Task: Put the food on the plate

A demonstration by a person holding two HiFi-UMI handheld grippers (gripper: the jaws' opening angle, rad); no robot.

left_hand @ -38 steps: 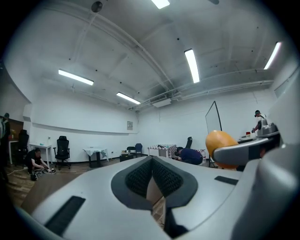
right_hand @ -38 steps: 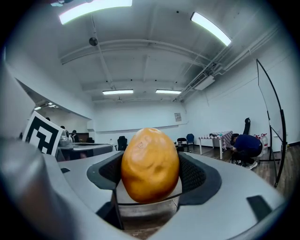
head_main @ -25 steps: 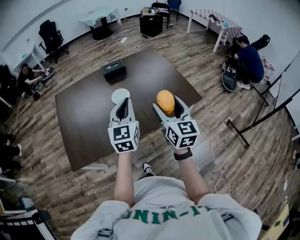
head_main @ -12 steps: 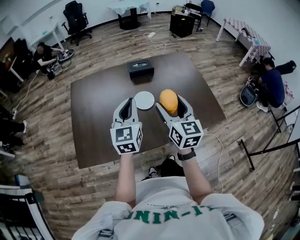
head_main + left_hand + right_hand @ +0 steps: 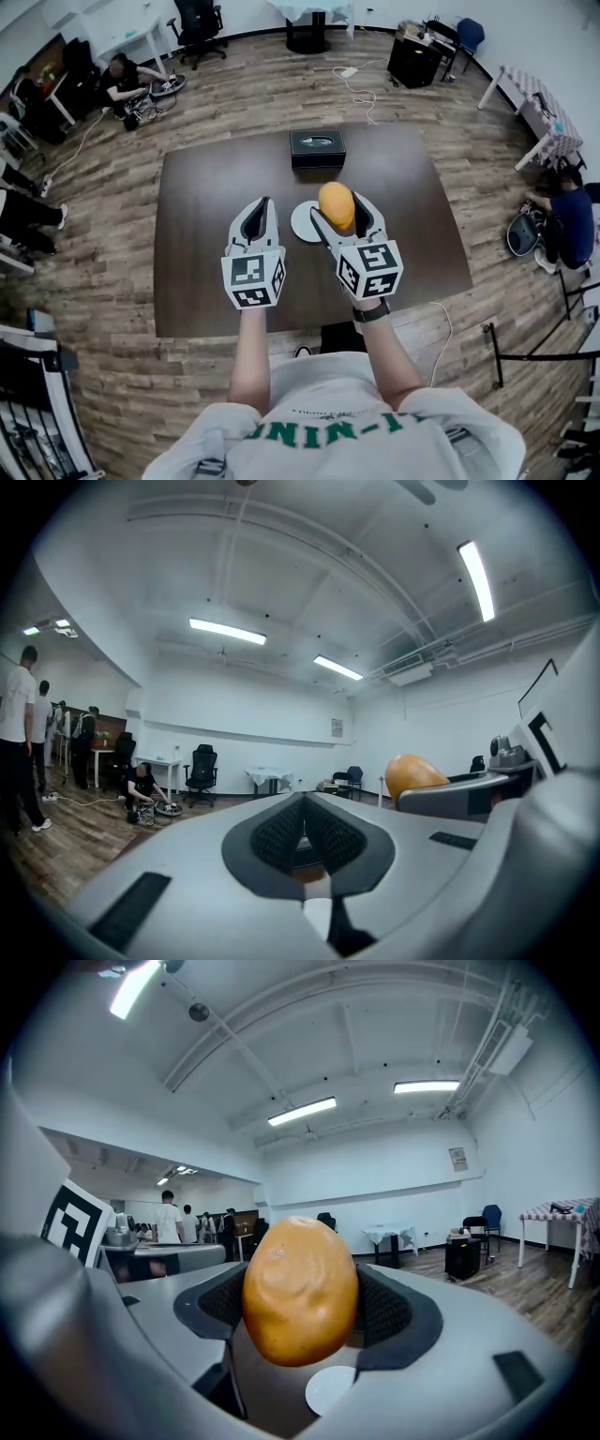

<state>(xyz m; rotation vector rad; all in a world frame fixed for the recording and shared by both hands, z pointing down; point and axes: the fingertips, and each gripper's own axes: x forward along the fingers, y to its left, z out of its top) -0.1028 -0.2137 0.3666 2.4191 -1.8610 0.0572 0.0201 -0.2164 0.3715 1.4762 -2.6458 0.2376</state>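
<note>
**Orange food gripped above the white plate**

Orange and egg-shaped, the food (image 5: 335, 202) sits between the jaws of our right gripper (image 5: 340, 209). The jaws stand well apart, and their dark ribbed pads press on the food's two sides. Its rounded end sticks out past the fingertips. In the right gripper view the food (image 5: 300, 1290) fills the space between the pads. The white plate (image 5: 330, 1388) lies on the table below it, a little to the right and clear of it. From the head view the food overlaps the plate's right edge, so only the left part of the plate (image 5: 305, 223) shows.

Our left gripper (image 5: 257, 206) hangs just beside the right one, over the dark brown table (image 5: 202, 244) and to the left of the plate. Its jaws are drawn together with only a thin slit between the pads, and they hold nothing. In the left gripper view the food (image 5: 413, 772) shows off to the right, above the grey flank of the other gripper.

Beyond the plate, near the far edge of the table, a black box (image 5: 317, 148) stands on its own. The table rests on a wood-plank floor (image 5: 112, 375). Around the edges of the room one person (image 5: 565, 211) crouches at the right, and another (image 5: 122, 73) sits on the floor at the far left.
</note>
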